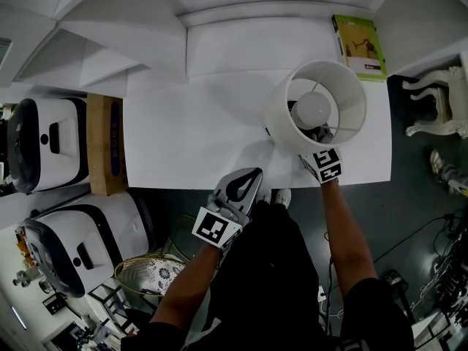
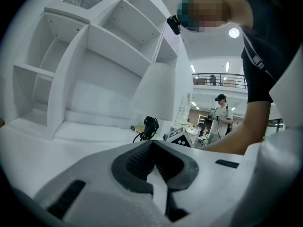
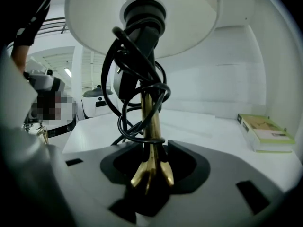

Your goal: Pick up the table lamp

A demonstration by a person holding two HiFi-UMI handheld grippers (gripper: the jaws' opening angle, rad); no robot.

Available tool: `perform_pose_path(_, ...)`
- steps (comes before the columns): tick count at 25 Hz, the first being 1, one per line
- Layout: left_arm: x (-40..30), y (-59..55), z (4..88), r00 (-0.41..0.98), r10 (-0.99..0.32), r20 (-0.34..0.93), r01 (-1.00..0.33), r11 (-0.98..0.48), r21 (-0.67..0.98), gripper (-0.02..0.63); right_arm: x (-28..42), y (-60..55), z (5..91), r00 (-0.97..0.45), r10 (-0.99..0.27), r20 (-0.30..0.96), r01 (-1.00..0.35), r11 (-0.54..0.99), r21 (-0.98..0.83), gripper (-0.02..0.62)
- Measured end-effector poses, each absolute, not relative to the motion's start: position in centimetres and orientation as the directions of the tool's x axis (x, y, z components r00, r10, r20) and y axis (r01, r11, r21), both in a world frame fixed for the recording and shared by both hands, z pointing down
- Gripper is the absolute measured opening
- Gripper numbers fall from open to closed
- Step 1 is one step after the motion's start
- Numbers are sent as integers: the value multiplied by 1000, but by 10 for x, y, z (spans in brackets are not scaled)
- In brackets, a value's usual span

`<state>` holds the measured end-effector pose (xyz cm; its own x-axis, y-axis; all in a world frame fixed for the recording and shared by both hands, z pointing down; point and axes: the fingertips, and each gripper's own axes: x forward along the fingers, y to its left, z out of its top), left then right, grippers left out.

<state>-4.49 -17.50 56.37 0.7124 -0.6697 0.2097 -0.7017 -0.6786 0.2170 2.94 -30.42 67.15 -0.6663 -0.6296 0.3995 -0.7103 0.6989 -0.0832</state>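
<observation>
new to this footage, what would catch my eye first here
The table lamp, white shade with cable wound round its brass stem, stands at the table's right end, the right gripper open around the stem. The left gripper sits shut at the table's near edge, and a green book lies at the far right corner.

Head view looks steeply down on table (image 1: 183, 137), left gripper view low across it toward shelves (image 2: 94, 56), right gripper view close under lamp (image 3: 144, 27), seemingly shared by all.
</observation>
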Motion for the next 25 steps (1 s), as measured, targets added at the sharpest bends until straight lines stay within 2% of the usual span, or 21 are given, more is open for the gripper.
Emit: perform_pose_path(25,-48,-173,554,710,-674,204,-704,-678,211,18,29,-290,662,-684,-614,393,-690,719,-78,147)
